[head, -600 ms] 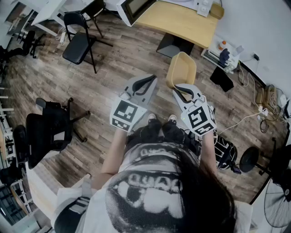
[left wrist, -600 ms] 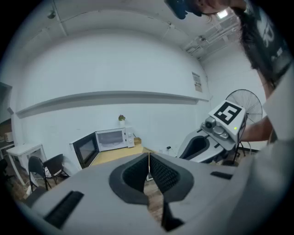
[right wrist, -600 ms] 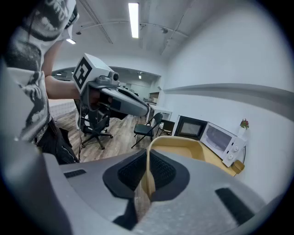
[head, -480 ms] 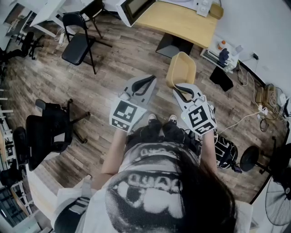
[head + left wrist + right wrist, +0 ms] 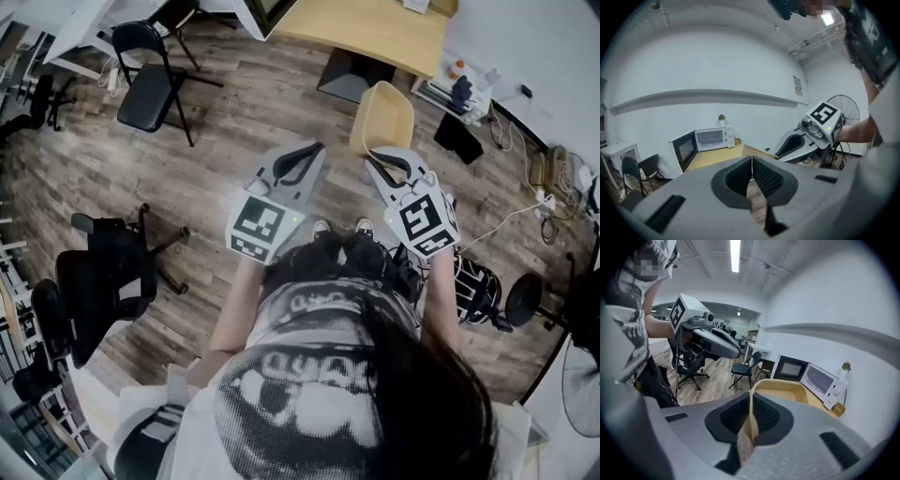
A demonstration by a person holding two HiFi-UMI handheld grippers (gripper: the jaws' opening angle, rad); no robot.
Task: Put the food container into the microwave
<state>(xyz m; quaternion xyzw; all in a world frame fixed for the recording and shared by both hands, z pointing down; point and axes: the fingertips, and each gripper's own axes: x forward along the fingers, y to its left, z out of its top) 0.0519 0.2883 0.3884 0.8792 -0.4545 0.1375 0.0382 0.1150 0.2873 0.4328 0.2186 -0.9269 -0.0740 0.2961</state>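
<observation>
**Container** (image 5: 382, 117): tan, open-topped, carried clear of the floor ahead of the person. It is well apart from the microwave and not yet over the desk.

**Right gripper** (image 5: 750, 401): jaws narrow and pressed on the container's near wall, with one pad on each face of it. The tub extends forward from the grip, its open side up.

**Left gripper** (image 5: 751, 165): jaws together, nothing between them. In the head view it sits just beside the right gripper, on the person's left, and is apart from the container.

**Microwave** (image 5: 712, 138): white, standing at the far end of a wooden desk (image 5: 375, 33) against the white wall. Its door (image 5: 684, 151) is swung wide open. A small potted plant (image 5: 722, 117) stands on top.

**Surroundings:**
- The floor (image 5: 234, 122) is wood plank.
- A black folding chair (image 5: 145, 80) stands near the desk, on the person's left.
- A black office chair (image 5: 103, 272) is further back on that side.
- A standing fan (image 5: 843, 108) is on the person's right.
- Cables (image 5: 525, 225) trail over the floor near the right-hand wall.
</observation>
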